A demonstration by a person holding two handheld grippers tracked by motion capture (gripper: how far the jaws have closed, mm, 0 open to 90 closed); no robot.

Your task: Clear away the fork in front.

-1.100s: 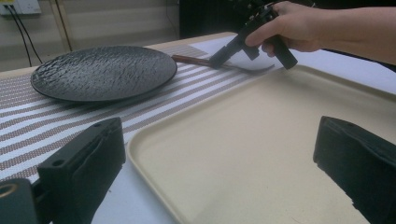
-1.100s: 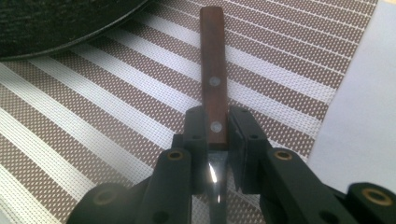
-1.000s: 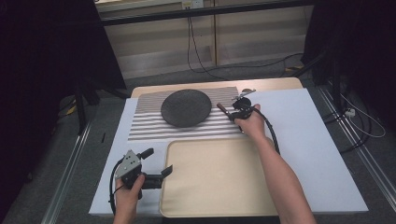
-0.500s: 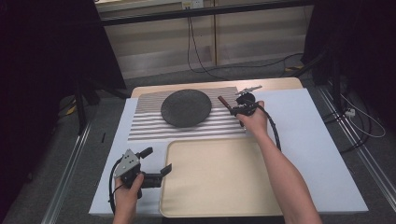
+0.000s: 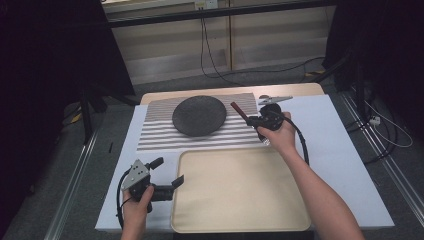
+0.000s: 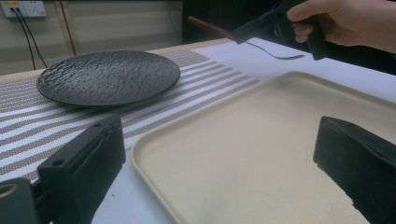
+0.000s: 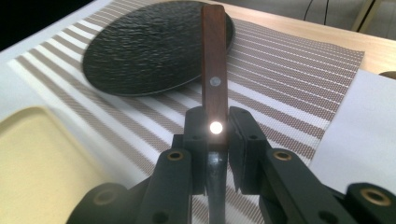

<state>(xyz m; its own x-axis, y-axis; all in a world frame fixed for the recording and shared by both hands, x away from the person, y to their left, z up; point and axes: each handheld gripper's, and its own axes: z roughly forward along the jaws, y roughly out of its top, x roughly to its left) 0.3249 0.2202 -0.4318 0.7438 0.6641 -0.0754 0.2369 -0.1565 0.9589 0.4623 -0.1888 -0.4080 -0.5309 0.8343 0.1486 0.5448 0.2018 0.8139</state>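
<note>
We see the right gripper (image 5: pixel 251 118) with jaws clamped on a wooden-handled fork (image 7: pixel 214 70), lifted just beside the black plate (image 5: pixel 199 115); the left gripper (image 5: pixel 167 173) rests released at the tray's (image 5: pixel 240 190) edge

The right gripper (image 5: pixel 254 120) is held raised on an outstretched forearm, jaws clamped together, while the left gripper (image 5: pixel 167 173) rests low with its jaws spread wide.

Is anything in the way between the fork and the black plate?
Nothing visible. The right gripper holds the fork by its wooden handle above the striped mat, with open air toward the black plate.
</note>
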